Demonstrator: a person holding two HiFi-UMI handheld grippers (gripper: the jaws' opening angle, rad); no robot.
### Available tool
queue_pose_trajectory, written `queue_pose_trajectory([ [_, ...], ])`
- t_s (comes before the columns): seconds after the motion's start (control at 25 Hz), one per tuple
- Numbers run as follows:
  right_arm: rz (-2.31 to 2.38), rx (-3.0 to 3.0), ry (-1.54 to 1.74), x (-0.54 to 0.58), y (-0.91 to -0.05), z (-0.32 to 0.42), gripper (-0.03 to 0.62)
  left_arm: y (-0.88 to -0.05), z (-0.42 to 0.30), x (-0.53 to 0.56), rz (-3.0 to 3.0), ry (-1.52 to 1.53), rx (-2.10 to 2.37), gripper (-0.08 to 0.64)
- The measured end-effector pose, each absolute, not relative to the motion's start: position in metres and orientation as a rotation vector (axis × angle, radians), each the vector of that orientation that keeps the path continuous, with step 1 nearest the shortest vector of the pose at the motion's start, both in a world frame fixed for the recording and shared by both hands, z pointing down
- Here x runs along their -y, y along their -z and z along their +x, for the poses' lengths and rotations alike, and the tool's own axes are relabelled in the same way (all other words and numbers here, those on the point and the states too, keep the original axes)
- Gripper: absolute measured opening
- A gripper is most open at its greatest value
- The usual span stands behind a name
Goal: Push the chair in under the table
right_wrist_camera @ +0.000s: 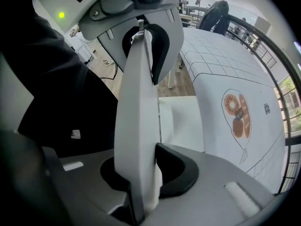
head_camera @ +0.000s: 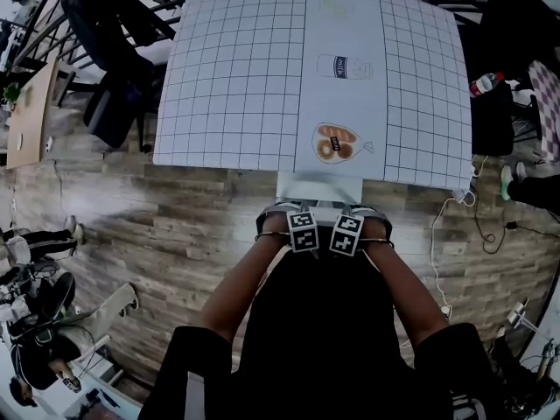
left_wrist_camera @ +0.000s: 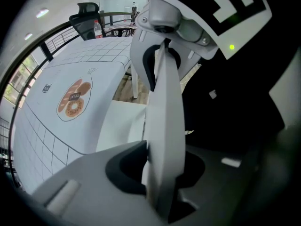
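chair (head_camera: 319, 186), white: stands at the near edge of the desk (head_camera: 236, 77), seat partly under it, backrest (left_wrist_camera: 164, 107) toward the person. left hand-held gripper (left_wrist_camera: 160, 173) and right hand-held gripper (right_wrist_camera: 141, 173): side by side, pointing down, both clamped narrow on the backrest's thin top edge.

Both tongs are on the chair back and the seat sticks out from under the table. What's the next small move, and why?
Probably push the chair a little forward, straight toward the table. The left tongs and right tongs both clamp the white chair back, and part of its seat shows outside the table edge, so it seems not fully in.
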State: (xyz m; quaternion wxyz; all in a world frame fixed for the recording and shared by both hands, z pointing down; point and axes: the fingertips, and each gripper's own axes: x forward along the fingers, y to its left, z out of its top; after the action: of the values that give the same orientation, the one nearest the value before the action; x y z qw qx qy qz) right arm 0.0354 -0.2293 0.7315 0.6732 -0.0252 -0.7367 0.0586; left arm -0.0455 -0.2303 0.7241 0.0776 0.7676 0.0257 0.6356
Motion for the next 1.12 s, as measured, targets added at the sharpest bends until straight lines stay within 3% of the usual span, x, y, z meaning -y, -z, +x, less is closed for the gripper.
queue_pose_trajectory([
  [1.12,-0.055,1.665,-0.082,0.323,-0.745,0.053,0.087,-0.737,-0.029,0.321,2.265,-1.935,-0.005,0.103],
])
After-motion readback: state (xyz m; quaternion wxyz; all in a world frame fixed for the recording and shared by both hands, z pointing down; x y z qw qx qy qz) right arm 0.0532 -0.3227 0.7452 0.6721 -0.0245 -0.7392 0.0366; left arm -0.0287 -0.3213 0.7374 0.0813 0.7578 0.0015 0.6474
